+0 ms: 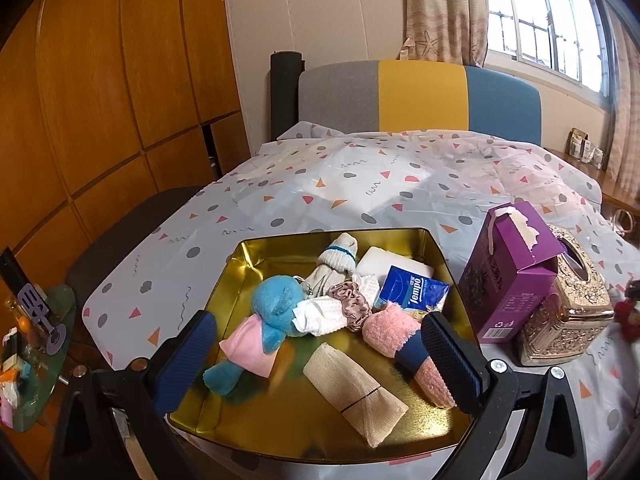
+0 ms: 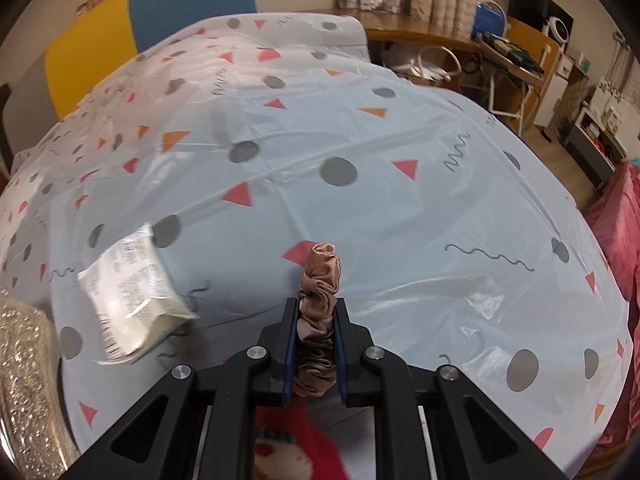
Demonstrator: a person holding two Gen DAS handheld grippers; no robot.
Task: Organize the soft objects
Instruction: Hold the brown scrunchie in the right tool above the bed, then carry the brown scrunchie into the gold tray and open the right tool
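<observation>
gold-coloured tin tray [image 1: 256, 256] fills the left wrist view, resting on the patterned tablecloth [image 1: 320, 188] and already holding soft items: a blue plush toy [image 1: 276, 304], a rolled white sock [image 1: 336, 260], a tissue pack [image 1: 412, 288], a pink fuzzy sock [image 1: 388, 328] and a beige folded cloth [image 1: 352, 392]; the left gripper [image 1: 320, 360] hovers over the tray with its jaws wide apart, gripping nothing. right wrist view: the right gripper [image 2: 318, 320] is clamped tight on a brown scrunchie [image 2: 320, 280], which stands up between the pads above the cloth; a white wrapped packet [image 2: 132, 292] lies apart to its left. judged step: the scrunchie is picked and in transit; the next move calls for carrying it over the tray and releasing it among the other items.
</observation>
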